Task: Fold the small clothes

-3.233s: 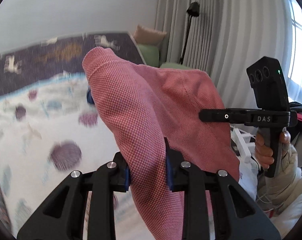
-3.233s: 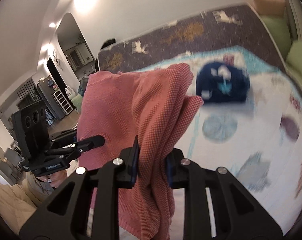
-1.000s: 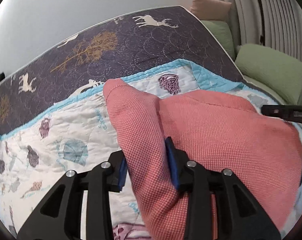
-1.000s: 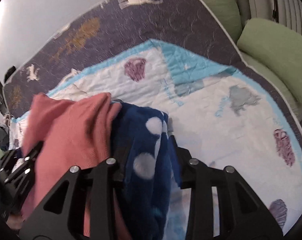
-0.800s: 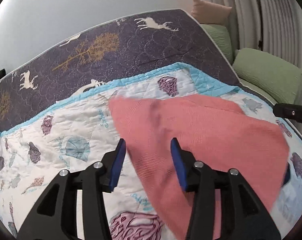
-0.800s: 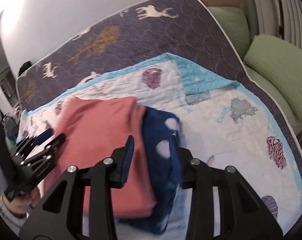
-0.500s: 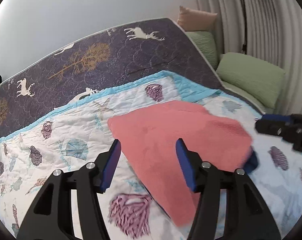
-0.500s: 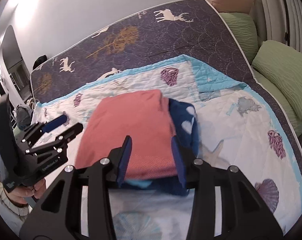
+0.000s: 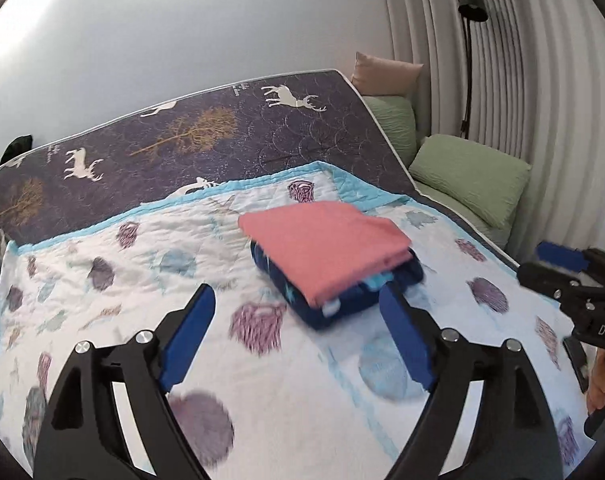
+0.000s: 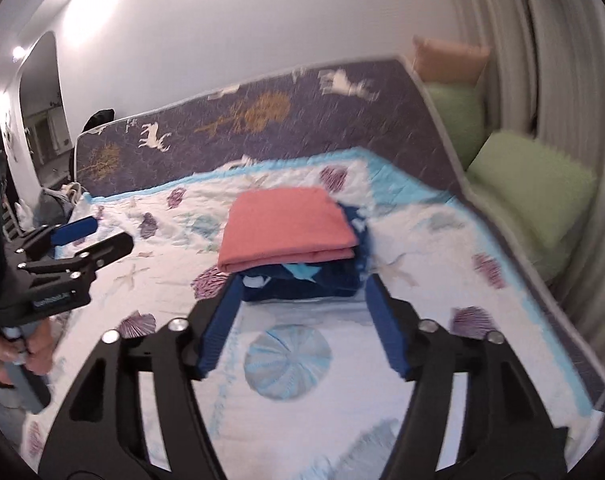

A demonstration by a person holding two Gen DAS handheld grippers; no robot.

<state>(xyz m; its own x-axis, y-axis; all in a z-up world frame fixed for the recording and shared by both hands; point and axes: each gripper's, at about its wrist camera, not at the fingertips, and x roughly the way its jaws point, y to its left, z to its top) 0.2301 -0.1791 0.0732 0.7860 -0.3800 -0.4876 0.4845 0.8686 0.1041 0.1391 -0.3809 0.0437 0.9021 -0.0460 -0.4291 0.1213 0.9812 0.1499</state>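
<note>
— Where is the pink garment [image 9: 326, 246]?
— Folded on the navy one [image 9: 342, 296], toward the bed's [image 9: 102, 320] far edge.
— The fingers?
— Left gripper [image 9: 298, 332] and right gripper [image 10: 302, 320] have both just been opening, released, nothing between.

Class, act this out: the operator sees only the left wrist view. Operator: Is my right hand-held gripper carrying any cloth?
Observer: No. The right hand-held gripper is open. Its jaws have just been opening, and nothing is gripped between them.
Operator: What lies off to my left, beyond the bed?
Observer: An arched doorway, with a lit room behind it.
</note>
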